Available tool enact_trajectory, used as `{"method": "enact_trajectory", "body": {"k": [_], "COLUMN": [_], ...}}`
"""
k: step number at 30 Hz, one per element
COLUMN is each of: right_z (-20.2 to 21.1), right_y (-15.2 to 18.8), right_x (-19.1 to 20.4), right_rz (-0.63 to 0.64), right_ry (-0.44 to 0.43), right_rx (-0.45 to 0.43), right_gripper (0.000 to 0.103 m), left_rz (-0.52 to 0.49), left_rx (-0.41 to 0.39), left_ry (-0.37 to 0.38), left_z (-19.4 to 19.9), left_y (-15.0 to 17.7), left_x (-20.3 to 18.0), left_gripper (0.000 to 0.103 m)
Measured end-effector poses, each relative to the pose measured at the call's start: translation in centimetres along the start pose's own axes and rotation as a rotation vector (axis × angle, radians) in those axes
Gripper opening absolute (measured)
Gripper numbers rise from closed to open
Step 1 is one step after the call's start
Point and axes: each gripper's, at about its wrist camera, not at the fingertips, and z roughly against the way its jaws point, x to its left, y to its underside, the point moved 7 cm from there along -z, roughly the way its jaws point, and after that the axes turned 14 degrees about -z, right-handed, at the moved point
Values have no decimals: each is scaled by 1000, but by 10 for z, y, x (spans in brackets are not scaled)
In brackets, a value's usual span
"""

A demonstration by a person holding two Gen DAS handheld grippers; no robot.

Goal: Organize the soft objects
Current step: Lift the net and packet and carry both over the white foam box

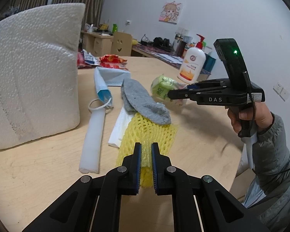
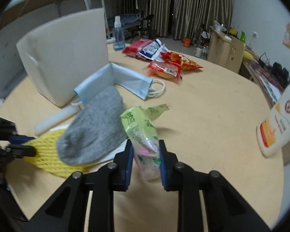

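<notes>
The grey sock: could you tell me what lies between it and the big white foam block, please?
In the left wrist view, a folded blue face mask and a white foam strip lie between the grey sock and foam block.

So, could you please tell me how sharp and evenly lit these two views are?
Left wrist view: crisp, evenly lit, soft shadow under the right gripper, fisheye bending the foam block. Right wrist view: motion-blurred, dimmer, lotion bottle smeared.

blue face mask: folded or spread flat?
Folded. The mask is bent into an L, one limb lying toward the grey sock, the other running to the ear loops; the crease sits at the corner.
</notes>
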Motion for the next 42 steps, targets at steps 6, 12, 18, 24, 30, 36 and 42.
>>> {"method": "enact_trajectory", "body": {"k": [6,12,18,24,30,36,42], "right_z": [11,35,67,93,122,138,148], "right_y": [7,19,26,28,26,21,17], "right_x": [-2,-3,2,3,15,26,42], "right_rz": [-93,-161,-189,-216,-210,-207,-180], "right_ry": [-27,-58,-78,-39,-14,-34,-59], "right_rx": [-17,-94,-175,-258,-366,-436,-469], "right_gripper": [25,25,25,25,25,25,25], "left_rz": [-34,-26,-26,-45,-65,-89,-83], "left_rx": [-41,-63,-104,-174,-215,-258,-288], "left_ry": [14,11,-8,-68,-158,-274,-382], "left_z": [8,15,34,63,86,108,133], "left_y": [-5,-6,-14,-31,-43,-56,-62], "left_x": [-9,-11,-13,-17,-21,-26,-19], "left_gripper": [10,10,10,10,10,10,10]}}
